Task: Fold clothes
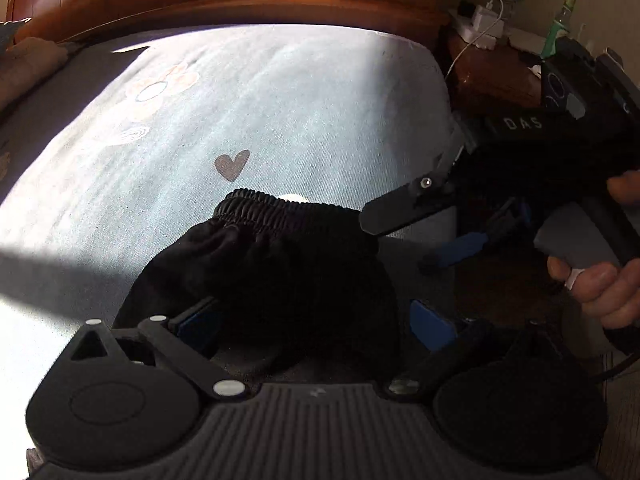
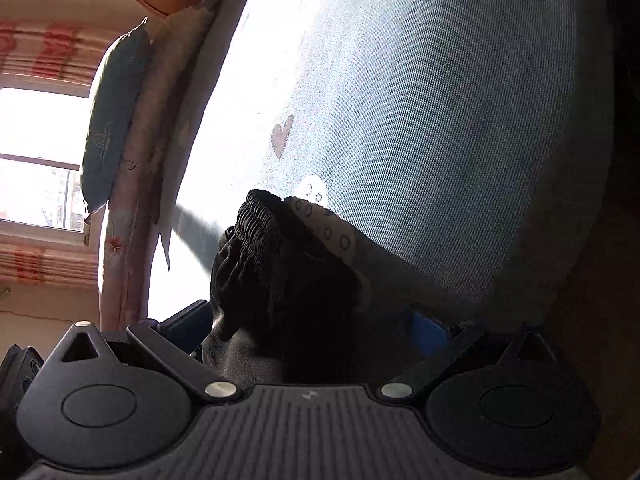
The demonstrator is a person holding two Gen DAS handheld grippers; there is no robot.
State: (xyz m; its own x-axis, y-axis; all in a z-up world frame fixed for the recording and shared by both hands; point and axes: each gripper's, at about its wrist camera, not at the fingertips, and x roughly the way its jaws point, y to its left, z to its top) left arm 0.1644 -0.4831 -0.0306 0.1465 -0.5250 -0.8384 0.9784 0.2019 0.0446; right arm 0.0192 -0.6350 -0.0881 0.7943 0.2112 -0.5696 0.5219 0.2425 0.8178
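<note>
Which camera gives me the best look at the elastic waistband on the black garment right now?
The left wrist view. There the elastic waistband runs across the frame nearly whole, lit against the bedsheet, above the bunched black garment. The right wrist view shows it end-on, foreshortened and mostly in shadow.

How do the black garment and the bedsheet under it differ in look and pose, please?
The black garment is dark and plain; the bedsheet is pale blue-grey with printed hearts. The garment is bunched, with a gathered elastic waistband, between the left gripper fingers; the bedsheet lies spread flat. Both are fabric.
</note>
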